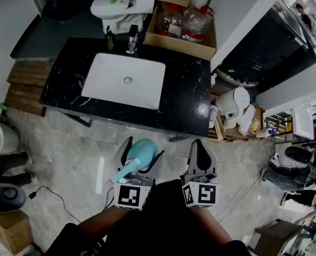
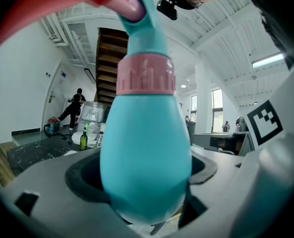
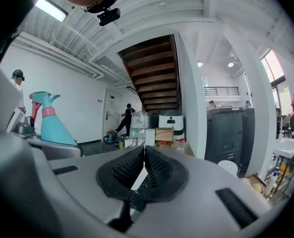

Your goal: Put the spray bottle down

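My L gripper [image 1: 143, 150]: jaws wide, clamped on the teal spray bottle [image 2: 147, 152] w/ pink collar, in the air short of the bench [image 1: 184, 97] at 12. R gripper [image 3: 144, 155]: jaws together, empty. Cardboard box [image 1: 180, 43] at 1 holds clear plastic bottles [image 1: 193, 21]; their labels are too small to read.

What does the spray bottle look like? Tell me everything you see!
The spray bottle has a smooth, pear-shaped turquoise body that looks like plastic. A pink collar rings its narrow neck, and on top sits a spray head with a pink part. It stands upright, with its fat belly squeezed between the jaws of the left tool. Nothing else touches it. It hangs in the air above the floor, just in front of the black counter.
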{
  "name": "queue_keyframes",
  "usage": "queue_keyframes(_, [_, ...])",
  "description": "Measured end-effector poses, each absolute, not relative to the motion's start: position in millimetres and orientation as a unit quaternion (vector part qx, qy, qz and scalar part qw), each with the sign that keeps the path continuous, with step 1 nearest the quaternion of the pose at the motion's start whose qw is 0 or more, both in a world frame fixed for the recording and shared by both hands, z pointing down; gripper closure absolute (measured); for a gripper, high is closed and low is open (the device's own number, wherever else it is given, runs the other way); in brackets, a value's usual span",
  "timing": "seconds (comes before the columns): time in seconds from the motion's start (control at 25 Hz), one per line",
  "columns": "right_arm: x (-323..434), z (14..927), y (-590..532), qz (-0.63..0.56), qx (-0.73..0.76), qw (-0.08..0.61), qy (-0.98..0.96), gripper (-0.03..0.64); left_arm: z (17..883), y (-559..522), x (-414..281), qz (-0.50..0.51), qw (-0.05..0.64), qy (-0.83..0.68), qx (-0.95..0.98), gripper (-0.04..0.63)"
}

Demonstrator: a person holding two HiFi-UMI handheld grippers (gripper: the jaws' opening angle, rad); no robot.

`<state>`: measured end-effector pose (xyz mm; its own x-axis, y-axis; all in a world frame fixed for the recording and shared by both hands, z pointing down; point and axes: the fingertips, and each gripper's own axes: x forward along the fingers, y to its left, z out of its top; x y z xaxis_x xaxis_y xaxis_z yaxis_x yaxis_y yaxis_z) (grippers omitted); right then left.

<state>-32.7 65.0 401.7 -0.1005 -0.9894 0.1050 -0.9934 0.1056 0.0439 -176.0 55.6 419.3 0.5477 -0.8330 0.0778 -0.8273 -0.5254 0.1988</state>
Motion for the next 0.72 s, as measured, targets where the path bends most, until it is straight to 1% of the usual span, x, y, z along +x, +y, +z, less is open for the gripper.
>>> queue_keyframes(0.16, [-40.3,403.9,61.7,0.017,0.663,0.061,-0.746,0.600,428.2,53.6,-184.0,0.001,0.103,-0.469,0.877,0.176])
queue_keyframes(0.48, [-38.0,402.2,63.0,0.009,0.668,0.067,-0.741,0.600,424.0,47.0,-181.7,-0.010,0.123,-0.474,0.872,0.176])
queue_keyframes(0.72, [-36.3,403.2,56.4,0.015,0.666,0.060,-0.744,0.600,428.8,51.2,-176.5,0.013,0.107,-0.463,0.880,0.176])
